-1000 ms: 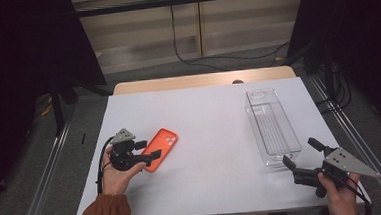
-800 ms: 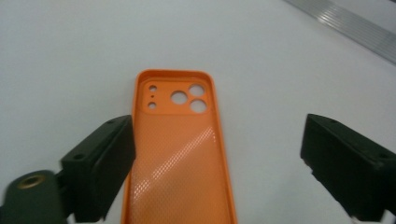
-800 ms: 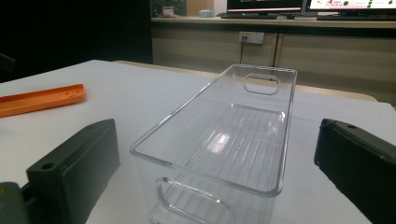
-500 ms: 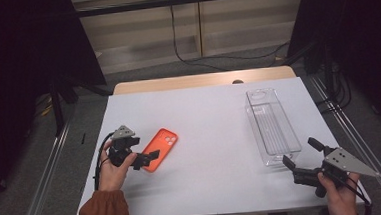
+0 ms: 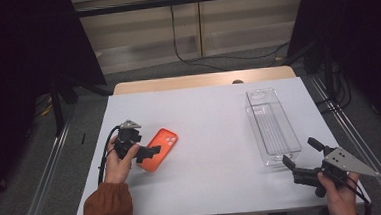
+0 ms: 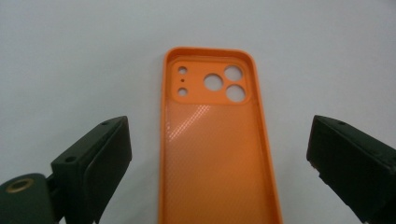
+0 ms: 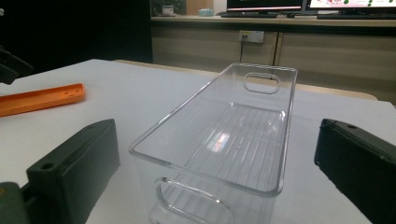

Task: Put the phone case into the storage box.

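Observation:
An orange phone case (image 5: pixel 161 148) lies inside-up on the white table (image 5: pixel 214 116), left of centre. My left gripper (image 5: pixel 149 152) points at its near end. In the left gripper view the case (image 6: pixel 210 154) runs between the two jaws of the left gripper (image 6: pixel 219 161), which stand well apart from its edges. Those jaws have just opened wider, then come in slightly. At the front right, my right gripper (image 5: pixel 300 152) is open and faces the near end of a clear plastic bin (image 5: pixel 272 125). The bin (image 7: pixel 224 135) sits ahead of the right gripper (image 7: pixel 215 175), untouched.
The bin is long, empty and upright, with handle cut-outs at both ends. The orange case (image 7: pixel 42 99) shows far off at the left of the right gripper view. Metal rails run along both table sides, and a wooden strip (image 5: pixel 202 80) edges the far side.
The left hand has shifted a little up the picture beside the case. The case, the bin and the right gripper have stayed put.

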Tool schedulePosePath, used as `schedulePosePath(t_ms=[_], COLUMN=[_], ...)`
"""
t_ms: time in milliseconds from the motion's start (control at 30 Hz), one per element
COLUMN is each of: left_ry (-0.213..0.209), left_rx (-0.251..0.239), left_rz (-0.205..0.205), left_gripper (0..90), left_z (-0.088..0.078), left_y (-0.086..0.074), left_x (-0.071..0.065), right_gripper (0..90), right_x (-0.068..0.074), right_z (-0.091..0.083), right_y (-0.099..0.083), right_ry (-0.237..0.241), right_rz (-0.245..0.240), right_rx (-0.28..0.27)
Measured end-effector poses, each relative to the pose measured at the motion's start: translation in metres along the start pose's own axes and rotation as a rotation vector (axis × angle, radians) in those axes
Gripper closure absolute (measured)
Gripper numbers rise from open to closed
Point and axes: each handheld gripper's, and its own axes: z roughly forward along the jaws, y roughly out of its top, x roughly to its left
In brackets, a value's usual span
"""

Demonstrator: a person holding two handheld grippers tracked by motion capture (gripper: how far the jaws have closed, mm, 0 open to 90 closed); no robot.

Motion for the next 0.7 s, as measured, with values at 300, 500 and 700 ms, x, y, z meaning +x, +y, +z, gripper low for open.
schedulePosePath(t_ms=[300, 500, 700], left_ry=[0.034, 0.016, 0.023], left_rx=[0.054, 0.089, 0.122], left_rz=[0.006, 0.012, 0.031], left_gripper=[5.2, 7.1, 7.0], left_z=[0.019, 0.030, 0.035], left_y=[0.008, 0.007, 0.008], left_x=[0.004, 0.006, 0.004], right_gripper=[0.0, 0.0, 0.0], right_x=[0.000, 0.000, 0.000], right_z=[0.000, 0.000, 0.000], right_y=[0.000, 0.000, 0.000], right_ry=[0.000, 0.002, 0.006], right_rz=[-0.004, -0.001, -0.005], right_rx=[-0.001, -0.001, 0.002])
